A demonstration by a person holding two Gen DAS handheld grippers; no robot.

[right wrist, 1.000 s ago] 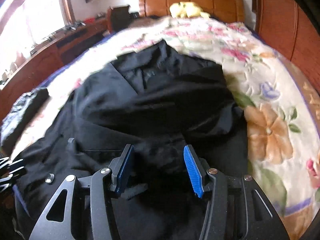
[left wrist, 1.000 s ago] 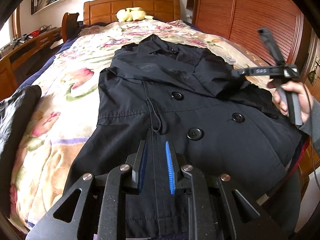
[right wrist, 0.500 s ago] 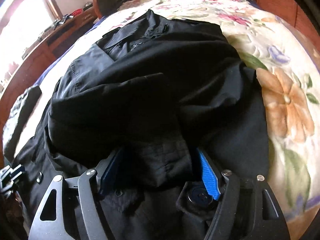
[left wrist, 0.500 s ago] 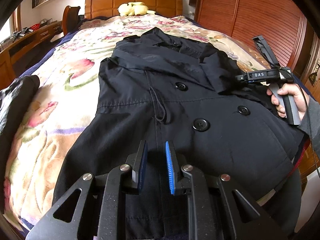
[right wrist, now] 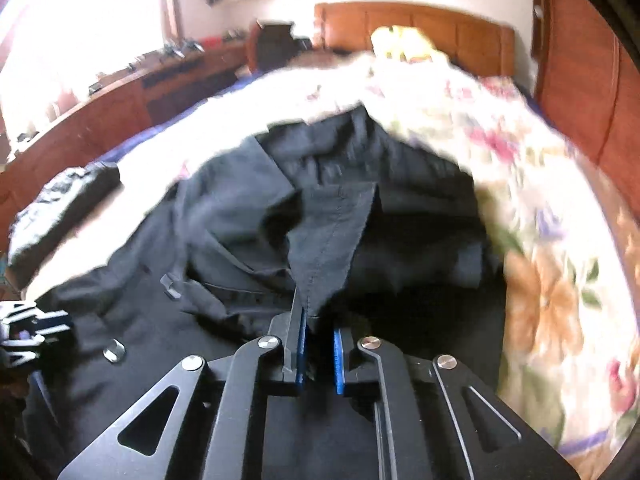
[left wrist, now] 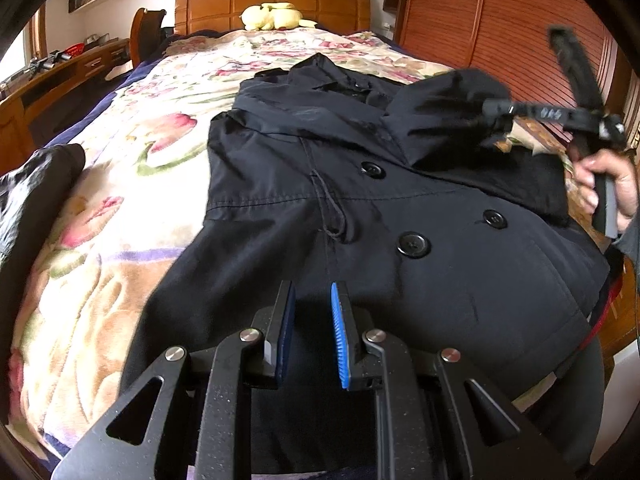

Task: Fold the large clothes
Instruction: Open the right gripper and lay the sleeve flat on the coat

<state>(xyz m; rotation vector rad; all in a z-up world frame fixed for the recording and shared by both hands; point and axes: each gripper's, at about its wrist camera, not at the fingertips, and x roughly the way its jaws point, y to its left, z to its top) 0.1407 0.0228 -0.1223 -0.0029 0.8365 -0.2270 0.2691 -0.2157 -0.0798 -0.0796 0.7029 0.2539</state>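
black button-front coat (left wrist: pixel 400 208) mostly flat on floral bed (left wrist: pixel 132 184) | right tongs (right wrist: pixel 319 354) pinching sleeve cuff (right wrist: pixel 332 248), lifted | left tongs (left wrist: pixel 313 334) slightly parted, empty | barely started lol

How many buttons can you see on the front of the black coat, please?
3, in the left wrist view of the coat: a large one nearest the camera, one to its right, and one higher up. The sleeve lifted by the right tool may hide others.

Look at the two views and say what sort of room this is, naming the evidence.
Most likely a bedroom: a bed with a wooden headboard and floral blanket, a yellow plush toy at its head, and a black coat spread out for folding.
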